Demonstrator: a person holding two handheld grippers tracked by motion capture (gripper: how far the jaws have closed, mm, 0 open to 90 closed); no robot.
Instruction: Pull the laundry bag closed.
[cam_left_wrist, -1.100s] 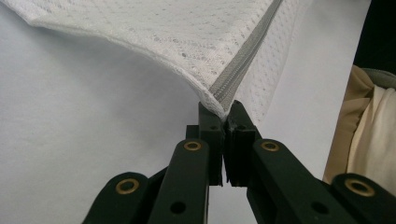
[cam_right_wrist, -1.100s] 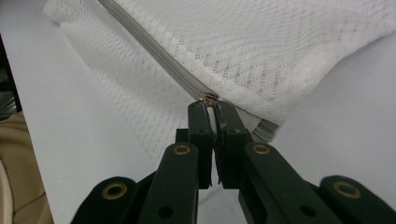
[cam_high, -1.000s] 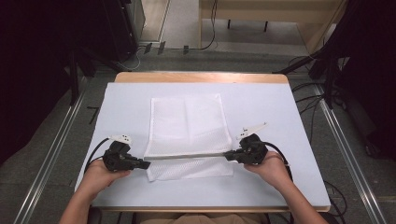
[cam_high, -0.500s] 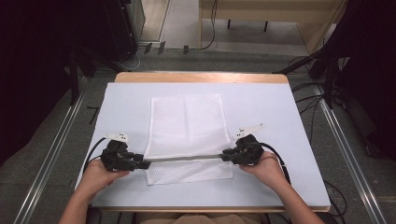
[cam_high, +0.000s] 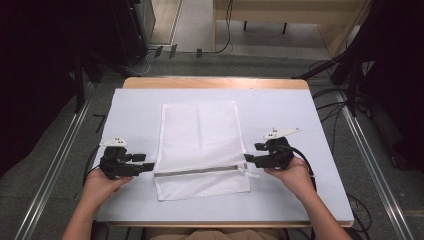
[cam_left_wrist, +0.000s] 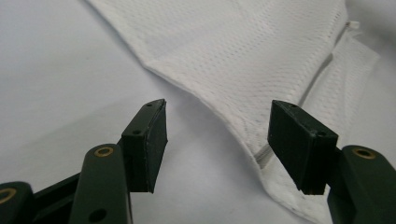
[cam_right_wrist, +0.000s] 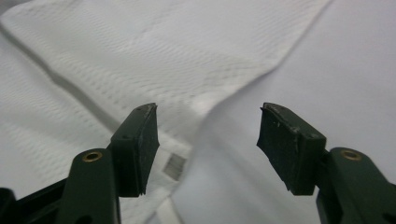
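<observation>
Fingers of both grippers apart beside flat, zipped mesh bag (cam_high: 200, 145)

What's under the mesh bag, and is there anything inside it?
The mesh bag lies flat on the white table cover. Nothing bulges inside it; the mesh hides any flat contents and the cover beneath.

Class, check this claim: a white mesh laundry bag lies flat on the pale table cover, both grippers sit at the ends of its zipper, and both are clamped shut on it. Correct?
Not quite. The left gripper and right gripper are both open, jaws spread apart, as each gripper view shows. The white mesh laundry bag does lie flat on the pale table cover, with a gripper at each zipper end.
</observation>
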